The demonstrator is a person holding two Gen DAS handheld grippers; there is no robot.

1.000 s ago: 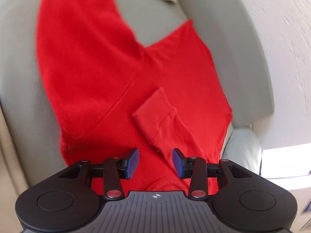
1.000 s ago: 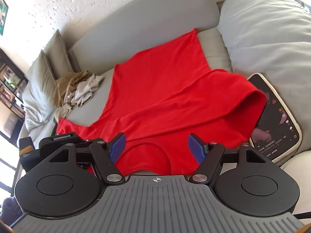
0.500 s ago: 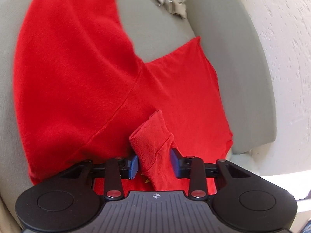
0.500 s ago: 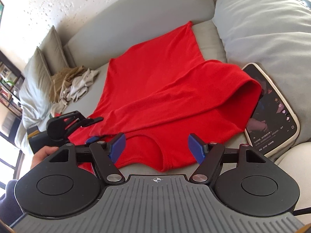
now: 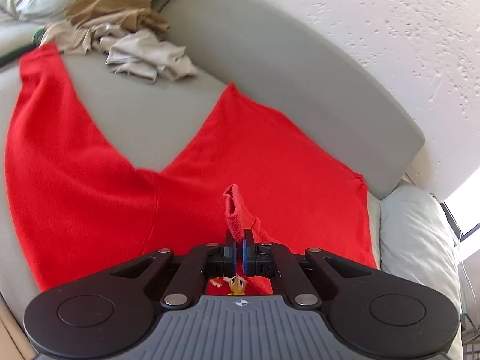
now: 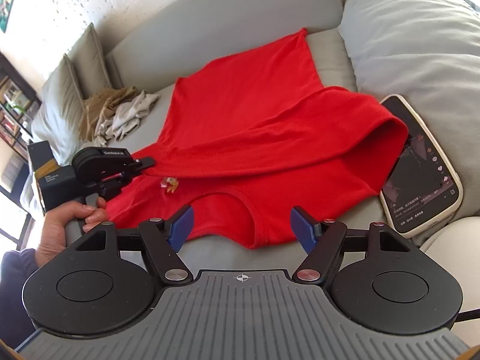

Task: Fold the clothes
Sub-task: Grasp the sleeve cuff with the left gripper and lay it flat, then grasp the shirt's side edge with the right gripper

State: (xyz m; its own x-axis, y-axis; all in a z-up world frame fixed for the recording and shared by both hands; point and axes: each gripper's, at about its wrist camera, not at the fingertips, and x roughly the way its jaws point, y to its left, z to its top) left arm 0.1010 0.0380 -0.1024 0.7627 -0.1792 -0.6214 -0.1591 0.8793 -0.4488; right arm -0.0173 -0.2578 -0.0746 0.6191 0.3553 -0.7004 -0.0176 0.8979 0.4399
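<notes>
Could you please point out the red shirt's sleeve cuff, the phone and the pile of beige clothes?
sleeve cuff [image 5: 234,210], left wrist view, its ribbed end.
phone [image 6: 420,168], right wrist view, screen middle.
pile of beige clothes [image 6: 120,114], right wrist view, its middle.

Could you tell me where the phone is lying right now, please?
In the right wrist view, the phone lies face up on the sofa at the right, beside the red shirt and below the big grey cushion.

grey sofa [image 6: 240,9], phone [image 6: 420,165], pillow [image 6: 420,30]
</notes>
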